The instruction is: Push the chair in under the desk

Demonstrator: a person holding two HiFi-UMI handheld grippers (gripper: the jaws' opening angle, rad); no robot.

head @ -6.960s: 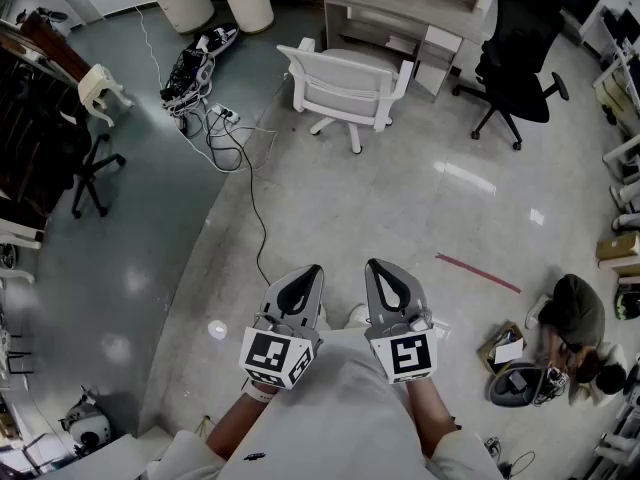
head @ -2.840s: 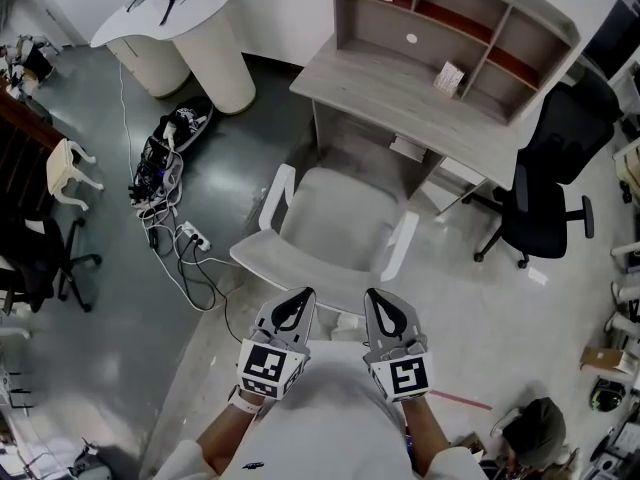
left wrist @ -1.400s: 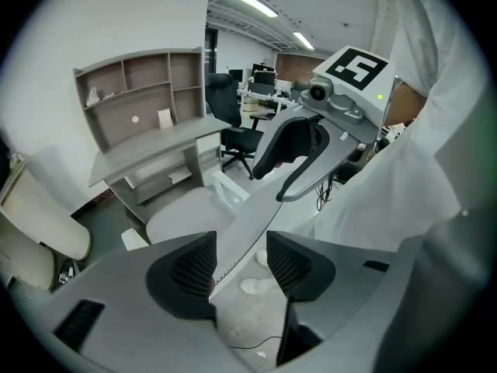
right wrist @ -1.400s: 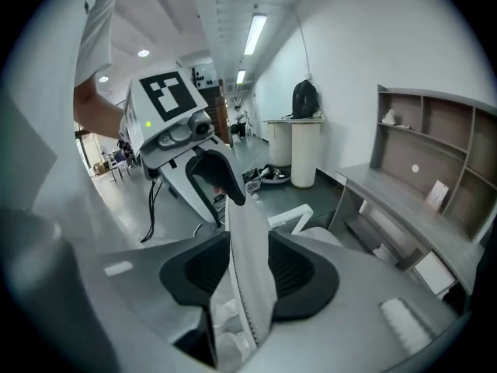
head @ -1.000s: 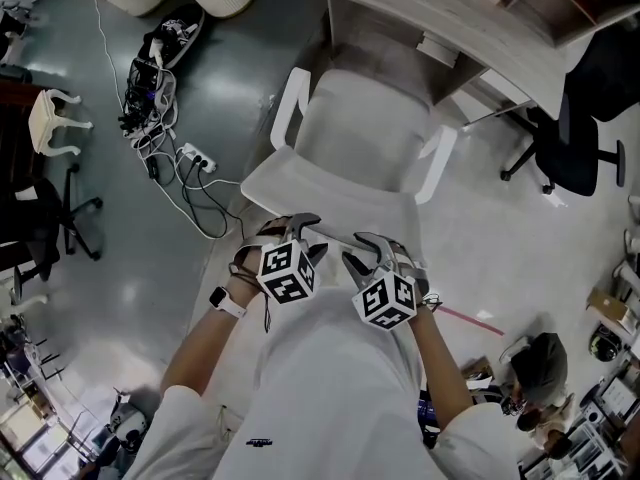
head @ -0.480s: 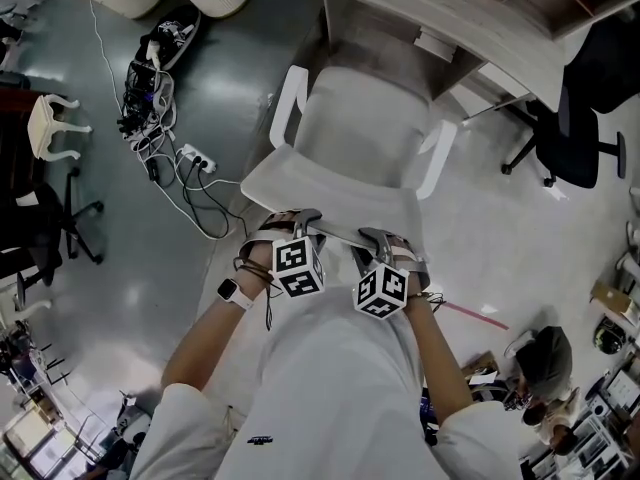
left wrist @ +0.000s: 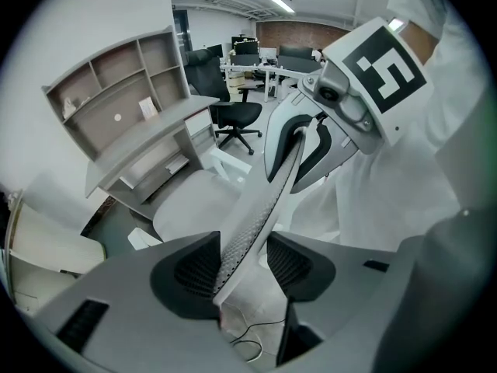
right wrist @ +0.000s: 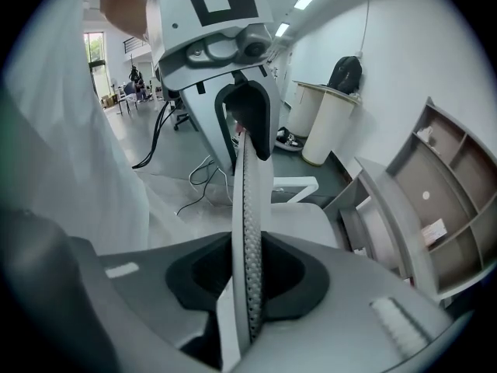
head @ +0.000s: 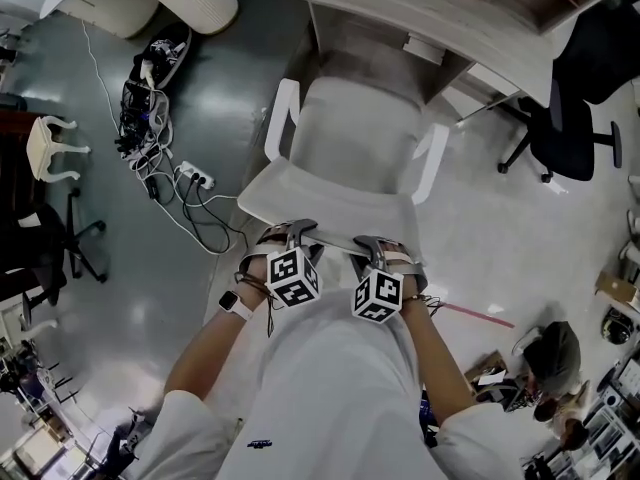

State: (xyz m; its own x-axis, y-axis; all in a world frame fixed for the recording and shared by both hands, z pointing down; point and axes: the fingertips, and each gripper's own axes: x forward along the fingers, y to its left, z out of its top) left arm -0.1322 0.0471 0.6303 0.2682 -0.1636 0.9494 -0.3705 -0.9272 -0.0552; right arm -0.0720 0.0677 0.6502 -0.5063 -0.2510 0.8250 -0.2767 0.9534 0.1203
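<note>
At the top edge of the white mesh-backed swivel chair (head: 350, 138), not yet under the pale grey wooden desk (head: 400, 3), I am pinching with my right gripper (head: 372, 245), jaws having just been closing, while my left gripper (head: 290, 232) is straddling it agape, readying the push.

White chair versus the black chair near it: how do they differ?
The white mesh-backed chair sits squarely before the grey wooden desk's opening; the black swivel chair stands off the desk's end. The black chair's star base shows; the white chair's is hidden beneath its seat. Both stand by the desk.
</note>
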